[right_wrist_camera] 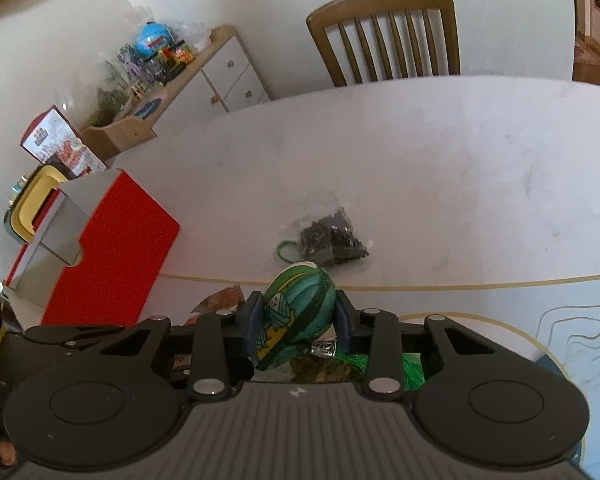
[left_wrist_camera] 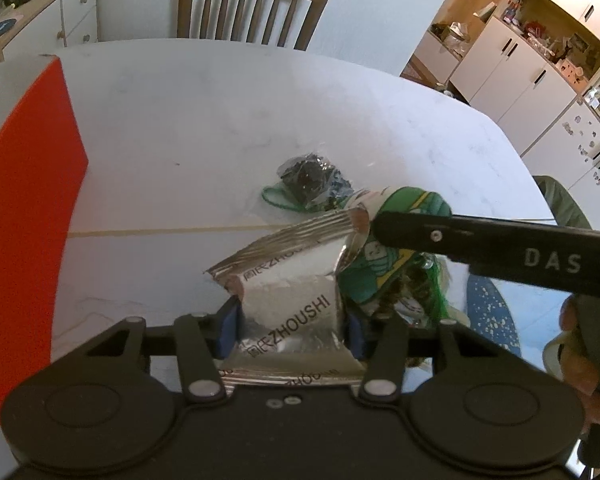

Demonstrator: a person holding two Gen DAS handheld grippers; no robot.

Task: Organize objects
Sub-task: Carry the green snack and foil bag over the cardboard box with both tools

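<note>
The left gripper (left_wrist_camera: 292,320) is clamped on a silver foil packet (left_wrist_camera: 288,280) that sticks forward past its blue pads. The right gripper (right_wrist_camera: 298,320) squeezes a green pouch (right_wrist_camera: 296,316), touching the packet's far corner. Beyond them on the white table (right_wrist_camera: 440,168) lies a small bag of dark bits (right_wrist_camera: 332,242). A red box (right_wrist_camera: 112,248) stands to the left.

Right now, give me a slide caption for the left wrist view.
Left gripper clamps a silver ZHOUSHI foil packet while the right gripper holds a green pouch above the white table.
</note>
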